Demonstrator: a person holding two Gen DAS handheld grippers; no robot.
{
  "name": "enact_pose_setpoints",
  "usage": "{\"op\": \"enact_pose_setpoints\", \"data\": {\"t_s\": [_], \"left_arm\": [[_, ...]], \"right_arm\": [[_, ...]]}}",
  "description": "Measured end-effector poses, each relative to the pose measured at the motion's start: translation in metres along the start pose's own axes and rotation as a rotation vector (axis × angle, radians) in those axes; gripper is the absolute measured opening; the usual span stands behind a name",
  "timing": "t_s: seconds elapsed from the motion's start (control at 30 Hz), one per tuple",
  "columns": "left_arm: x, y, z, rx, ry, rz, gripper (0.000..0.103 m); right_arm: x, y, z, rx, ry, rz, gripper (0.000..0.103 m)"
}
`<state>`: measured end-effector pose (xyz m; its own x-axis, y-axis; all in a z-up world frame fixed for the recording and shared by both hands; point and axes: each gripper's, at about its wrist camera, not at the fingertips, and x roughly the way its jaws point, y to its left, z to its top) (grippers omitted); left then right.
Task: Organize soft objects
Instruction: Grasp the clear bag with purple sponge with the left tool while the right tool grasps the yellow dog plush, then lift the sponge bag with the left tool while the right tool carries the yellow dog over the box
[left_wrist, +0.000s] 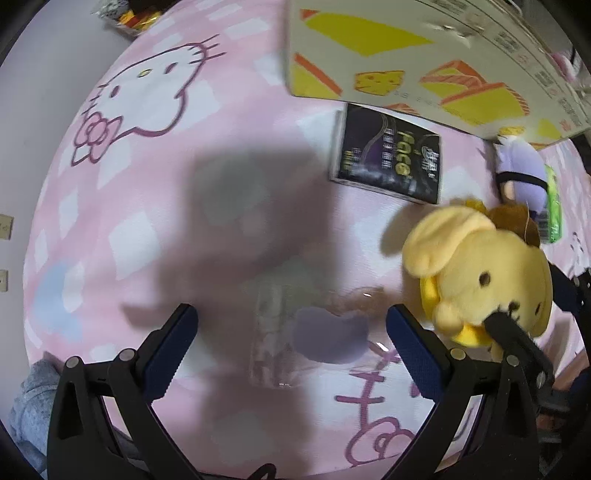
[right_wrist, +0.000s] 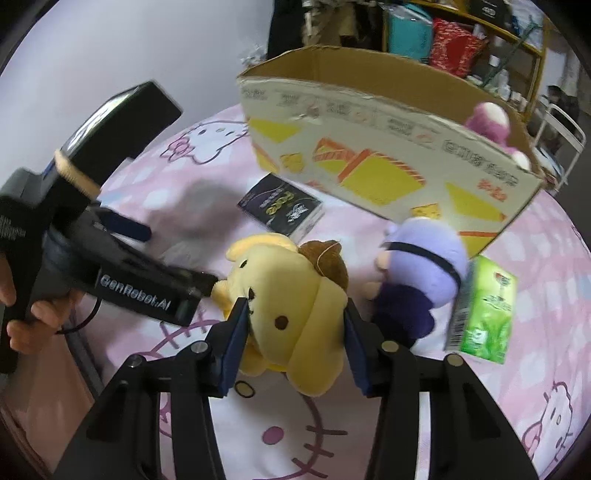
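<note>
A yellow dog plush (right_wrist: 295, 299) with a brown cap is gripped at the head between the fingers of my right gripper (right_wrist: 295, 339); it also shows in the left wrist view (left_wrist: 480, 273). A purple plush (right_wrist: 417, 273) lies to its right, near the cardboard box (right_wrist: 388, 147); it also shows in the left wrist view (left_wrist: 521, 170). A pink plush (right_wrist: 487, 122) sits inside the box. My left gripper (left_wrist: 291, 332) is open and empty above the pink blanket (left_wrist: 147, 206), over a clear packet (left_wrist: 314, 332).
A black box (left_wrist: 388, 162) lies on the blanket in front of the cardboard box. A green carton (right_wrist: 484, 310) stands right of the purple plush. Shelves (right_wrist: 461, 33) with goods stand behind the box. A white wall (right_wrist: 110, 55) is at the left.
</note>
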<state>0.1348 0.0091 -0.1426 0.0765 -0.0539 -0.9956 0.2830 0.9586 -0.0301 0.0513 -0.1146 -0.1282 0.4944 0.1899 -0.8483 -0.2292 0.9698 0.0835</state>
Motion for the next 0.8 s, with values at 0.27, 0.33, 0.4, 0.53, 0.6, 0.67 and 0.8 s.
{"op": "enact_pose_setpoints", "data": {"t_s": [0.27,0.33,0.4,0.53,0.6,0.67,0.8], "left_arm": [[0.013,-0.001,0.003,0.008,0.013,-0.006,0.1],[0.016,-0.003,0.003,0.016,0.017,0.002,0.101],[0.019,-0.009,-0.003,0.028,0.024,0.016,0.101],[0.028,-0.029,-0.006,0.056,0.026,0.062,0.101],[0.031,-0.036,-0.007,0.06,0.024,0.075,0.101],[0.032,-0.039,-0.009,0.064,0.023,0.082,0.101],[0.034,-0.046,-0.012,0.066,0.012,0.079,0.095]], "right_arm": [[-0.002,-0.01,-0.001,0.016,0.016,-0.021,0.051],[-0.002,-0.011,-0.001,0.016,0.02,-0.023,0.051],[0.0,-0.011,0.0,0.019,0.019,-0.024,0.051],[0.002,-0.014,0.002,0.036,0.017,-0.044,0.051],[-0.001,-0.018,0.003,0.045,0.008,-0.06,0.051],[-0.004,-0.021,0.003,0.057,-0.005,-0.061,0.051],[-0.011,-0.023,0.004,0.067,-0.034,-0.065,0.051]]}}
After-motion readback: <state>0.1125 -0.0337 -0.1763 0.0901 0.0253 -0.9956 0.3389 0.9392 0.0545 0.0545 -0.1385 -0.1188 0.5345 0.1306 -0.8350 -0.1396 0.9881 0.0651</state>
